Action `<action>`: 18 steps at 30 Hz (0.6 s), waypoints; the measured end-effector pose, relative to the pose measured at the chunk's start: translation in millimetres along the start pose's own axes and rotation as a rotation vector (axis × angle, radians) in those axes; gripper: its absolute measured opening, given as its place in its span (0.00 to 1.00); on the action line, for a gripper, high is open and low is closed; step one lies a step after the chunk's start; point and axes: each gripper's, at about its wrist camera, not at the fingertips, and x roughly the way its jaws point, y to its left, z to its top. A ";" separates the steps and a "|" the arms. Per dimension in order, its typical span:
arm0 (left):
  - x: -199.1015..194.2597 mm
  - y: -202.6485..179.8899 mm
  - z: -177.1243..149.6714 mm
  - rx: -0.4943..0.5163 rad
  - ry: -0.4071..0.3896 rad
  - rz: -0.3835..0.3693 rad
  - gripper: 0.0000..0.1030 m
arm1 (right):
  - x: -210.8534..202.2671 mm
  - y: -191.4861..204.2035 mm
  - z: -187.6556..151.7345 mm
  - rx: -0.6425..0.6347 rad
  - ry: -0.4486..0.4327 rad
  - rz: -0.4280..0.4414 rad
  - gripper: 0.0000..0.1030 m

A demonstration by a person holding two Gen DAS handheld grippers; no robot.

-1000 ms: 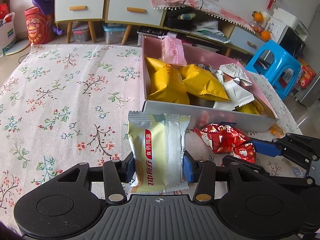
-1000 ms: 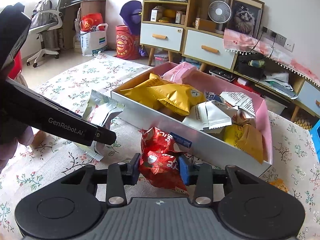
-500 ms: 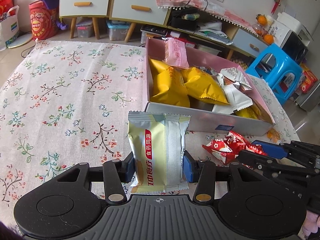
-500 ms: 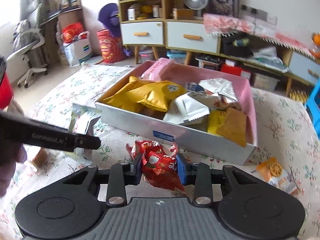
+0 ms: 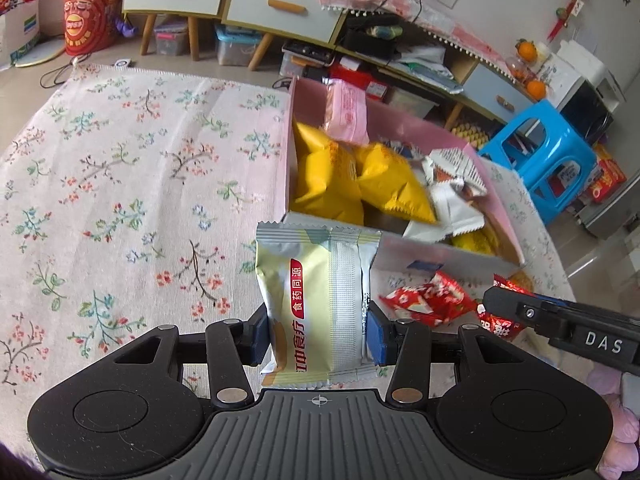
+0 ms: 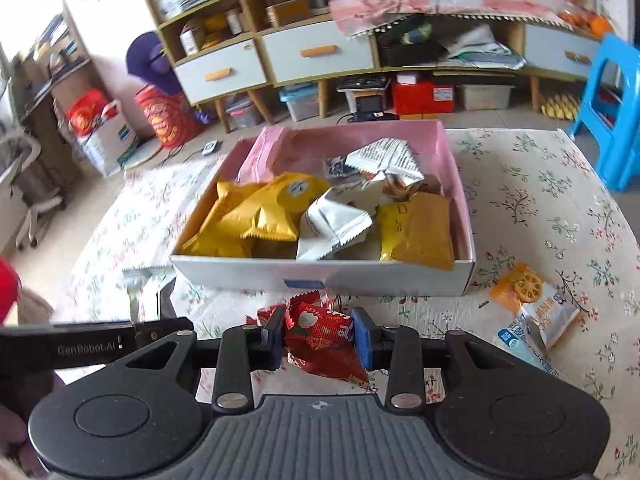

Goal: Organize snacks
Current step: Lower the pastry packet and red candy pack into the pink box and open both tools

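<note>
Currently my left claw [image 5: 318, 338] is clamped on the pale yellow-and-silver foil snack pouch [image 5: 316, 304], held upright just in front of the near wall of the pink-lined cardboard box [image 5: 440, 260]. That pouch looks light and puffy, with slick film; the grip sits on its lower body, and I'd avoid the crimped ends. To its right, my right claw [image 6: 318, 338] is clamped on the crinkled red foil snack packet [image 6: 320, 336], just short of the same wall. It is soft and crushable, so I judge it could twist in the pads. Inside the box are yellow pouches [image 6: 256, 216] and white wrappers [image 6: 332, 228]. On the floral counter [image 6: 540, 184] at far right lies an orange-and-white packet [image 6: 528, 312], untouched. The red packet's lower end is hidden behind the claw body, and the box floor is covered.
</note>
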 end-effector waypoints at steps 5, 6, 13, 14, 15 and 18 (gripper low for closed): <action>-11.4 -2.7 10.5 -0.014 -0.047 -0.008 0.43 | -9.2 -7.4 14.0 0.083 -0.039 -0.001 0.22; -13.2 -3.6 13.1 -0.016 -0.057 -0.010 0.43 | -10.7 -9.7 17.1 0.102 -0.049 -0.003 0.22; -15.7 -13.2 26.7 -0.015 -0.106 -0.029 0.43 | -16.9 -30.8 33.6 0.241 -0.135 -0.036 0.22; -15.1 -15.3 28.8 -0.012 -0.113 -0.032 0.43 | -16.7 -35.7 35.4 0.269 -0.147 -0.032 0.22; -14.5 -17.1 30.8 -0.009 -0.119 -0.036 0.43 | -16.0 -40.8 36.8 0.295 -0.158 -0.027 0.22; -10.2 -23.2 37.6 -0.002 -0.119 -0.044 0.43 | -11.7 -55.7 42.8 0.359 -0.185 -0.009 0.22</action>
